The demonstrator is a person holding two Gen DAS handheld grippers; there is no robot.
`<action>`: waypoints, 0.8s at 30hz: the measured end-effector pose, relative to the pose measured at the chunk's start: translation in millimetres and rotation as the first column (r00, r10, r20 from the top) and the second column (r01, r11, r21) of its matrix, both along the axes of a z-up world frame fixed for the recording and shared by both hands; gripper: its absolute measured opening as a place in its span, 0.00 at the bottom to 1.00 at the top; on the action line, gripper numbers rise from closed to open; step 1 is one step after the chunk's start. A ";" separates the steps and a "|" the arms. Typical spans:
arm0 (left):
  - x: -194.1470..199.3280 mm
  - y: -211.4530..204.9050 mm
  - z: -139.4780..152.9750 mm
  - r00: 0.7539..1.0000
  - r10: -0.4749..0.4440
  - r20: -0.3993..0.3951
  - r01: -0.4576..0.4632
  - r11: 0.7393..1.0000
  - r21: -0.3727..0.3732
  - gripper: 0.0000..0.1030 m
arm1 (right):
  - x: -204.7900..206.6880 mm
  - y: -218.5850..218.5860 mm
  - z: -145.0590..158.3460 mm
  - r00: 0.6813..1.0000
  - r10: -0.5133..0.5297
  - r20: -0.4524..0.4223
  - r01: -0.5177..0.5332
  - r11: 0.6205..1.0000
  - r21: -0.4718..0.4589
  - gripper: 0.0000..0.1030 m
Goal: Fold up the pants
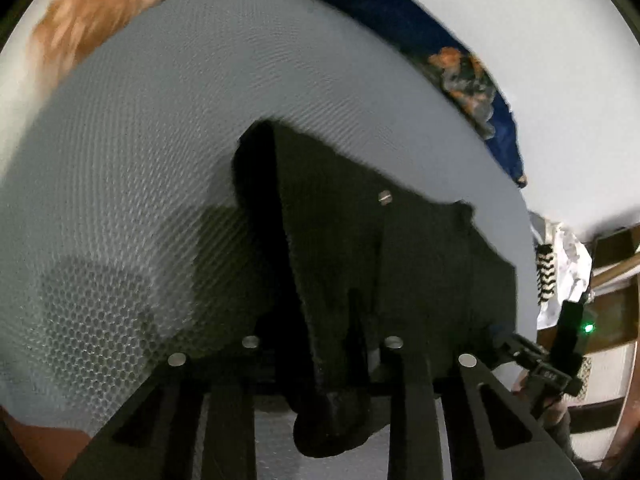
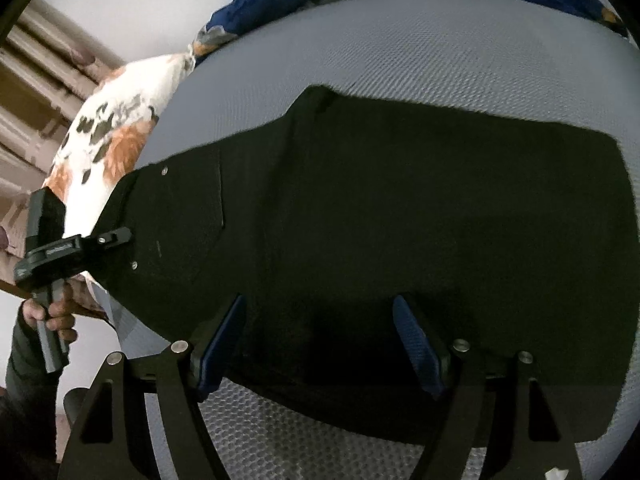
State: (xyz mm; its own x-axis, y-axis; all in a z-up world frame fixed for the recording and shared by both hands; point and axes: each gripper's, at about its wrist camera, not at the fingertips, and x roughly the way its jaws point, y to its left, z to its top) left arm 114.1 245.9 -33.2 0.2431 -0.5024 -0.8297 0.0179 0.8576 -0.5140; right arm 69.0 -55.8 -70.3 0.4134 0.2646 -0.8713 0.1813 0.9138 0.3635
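Black pants (image 2: 400, 208), of matte, heavy cloth with small metal rivets and a stitched pocket panel, lie spread flat on a pale grey mattress (image 2: 420, 64) whose cover carries a fine honeycomb mesh texture. In the left wrist view the same garment (image 1: 420, 248) narrows toward the camera into a bunched fold of cloth. The left claw (image 1: 332, 360) is drawn close together on this fold, its dark fingers pinching the fabric between them. The right claw (image 2: 320, 344) stands wide apart over the near edge of the pants, its blue ribbed pads (image 2: 416, 344) on either side of the cloth and gripping nothing. At the left border of the right wrist view a hand (image 2: 52, 312) grasps the grey handle of the other gripper. A white pillow with orange and black floral print (image 2: 108, 148) and a navy floral blanket (image 2: 288, 4) lie along the mattress's far edge.
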 end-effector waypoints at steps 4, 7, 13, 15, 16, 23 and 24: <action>-8.7 -13.9 32.8 0.998 0.001 0.066 0.002 0.999 -0.052 0.23 | -9.9 -22.7 15.4 0.998 -0.049 0.041 0.048 0.999 0.009 0.72; -13.5 -34.4 54.9 0.995 0.005 0.101 0.008 0.992 -0.126 0.23 | -18.1 -45.4 30.4 0.993 -0.088 0.082 0.087 0.996 0.017 0.72; -4.4 -120.3 85.8 0.981 -0.077 0.177 0.110 0.977 -0.183 0.22 | -40.8 -98.1 52.5 0.967 -0.212 0.141 0.208 0.977 0.044 0.72; -0.2 -151.0 90.3 0.975 -0.117 0.191 0.154 0.968 -0.196 0.22 | -49.0 -113.1 57.6 0.959 -0.239 0.150 0.234 0.971 0.048 0.72; 3.0 -167.2 91.8 0.969 -0.144 0.200 0.184 0.962 -0.202 0.22 | -52.6 -119.0 59.3 0.957 -0.248 0.152 0.244 0.969 0.044 0.72; 12.6 -270.1 83.9 0.935 -0.292 0.203 0.333 0.919 -0.211 0.22 | -75.5 -157.1 62.0 0.938 -0.309 0.158 0.310 0.951 0.022 0.72; 11.9 -282.1 80.0 0.931 -0.308 0.195 0.346 0.915 -0.206 0.22 | -77.8 -161.3 59.7 0.935 -0.318 0.156 0.318 0.948 0.029 0.72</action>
